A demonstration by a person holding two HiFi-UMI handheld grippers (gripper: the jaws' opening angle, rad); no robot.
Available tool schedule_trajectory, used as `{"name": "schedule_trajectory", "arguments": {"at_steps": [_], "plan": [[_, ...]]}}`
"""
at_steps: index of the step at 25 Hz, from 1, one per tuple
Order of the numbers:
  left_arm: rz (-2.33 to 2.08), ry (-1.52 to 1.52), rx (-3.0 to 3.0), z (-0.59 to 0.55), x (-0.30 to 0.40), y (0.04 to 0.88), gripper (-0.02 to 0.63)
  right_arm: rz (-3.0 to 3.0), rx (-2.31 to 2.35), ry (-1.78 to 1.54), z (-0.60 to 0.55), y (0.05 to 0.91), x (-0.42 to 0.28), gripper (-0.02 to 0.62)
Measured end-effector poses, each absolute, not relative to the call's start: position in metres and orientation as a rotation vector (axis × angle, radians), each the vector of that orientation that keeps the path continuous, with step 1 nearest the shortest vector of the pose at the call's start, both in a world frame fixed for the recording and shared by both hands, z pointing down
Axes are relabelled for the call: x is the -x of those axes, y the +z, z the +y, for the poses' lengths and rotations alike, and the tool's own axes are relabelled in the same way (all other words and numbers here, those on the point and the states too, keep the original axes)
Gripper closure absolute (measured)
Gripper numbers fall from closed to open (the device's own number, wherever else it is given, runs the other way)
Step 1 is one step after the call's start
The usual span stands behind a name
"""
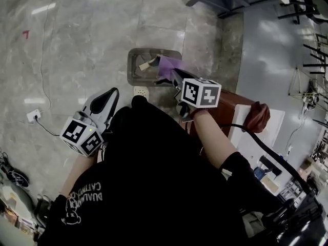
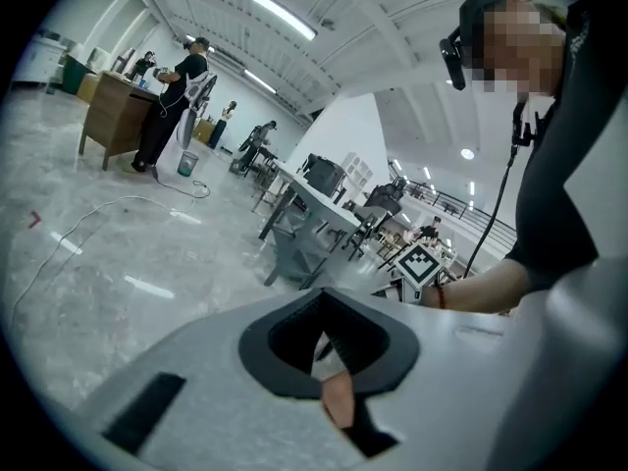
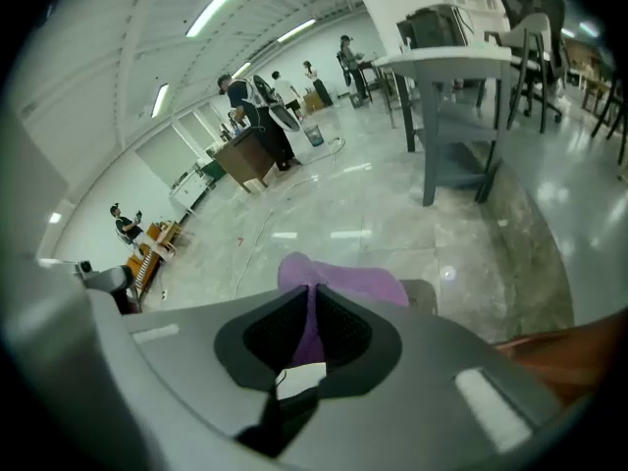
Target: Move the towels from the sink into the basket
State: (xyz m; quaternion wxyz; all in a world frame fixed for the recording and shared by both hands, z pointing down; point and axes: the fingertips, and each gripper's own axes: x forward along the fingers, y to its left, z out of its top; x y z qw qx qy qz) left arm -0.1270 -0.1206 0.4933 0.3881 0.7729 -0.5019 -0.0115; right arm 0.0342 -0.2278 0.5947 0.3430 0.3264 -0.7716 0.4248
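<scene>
Now my right claw (image 3: pixel 312 292) is clamped on the purple towel (image 3: pixel 348 281), with the grey basket (image 1: pixel 132 68) at twelve o'clock beneath it. My left claw (image 2: pixel 320 297) is closed and empty. Risk: if I release early, the drooping cloth may snag the basket's edge and slide onto the floor (image 1: pixel 77 45).

The right gripper (image 1: pixel 171 75) is held ahead of the left gripper (image 1: pixel 110 94) and is tipped steeply downward, its jaws closed on a purple towel (image 3: pixel 339 281). The left gripper is pointed only slightly downward, its jaws brought together with nothing pinched. Both bare forearms are extended behind them.
</scene>
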Motion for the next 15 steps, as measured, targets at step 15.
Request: {"name": "schedule_trajectory", "arguments": {"at_steps": [15], "plan": [[-1.133, 0.236, -1.823, -0.148, 0.091, 0.631, 0.604, -1.764, -0.596, 1.208, -0.193, 0.746, -0.041, 0.563]]}}
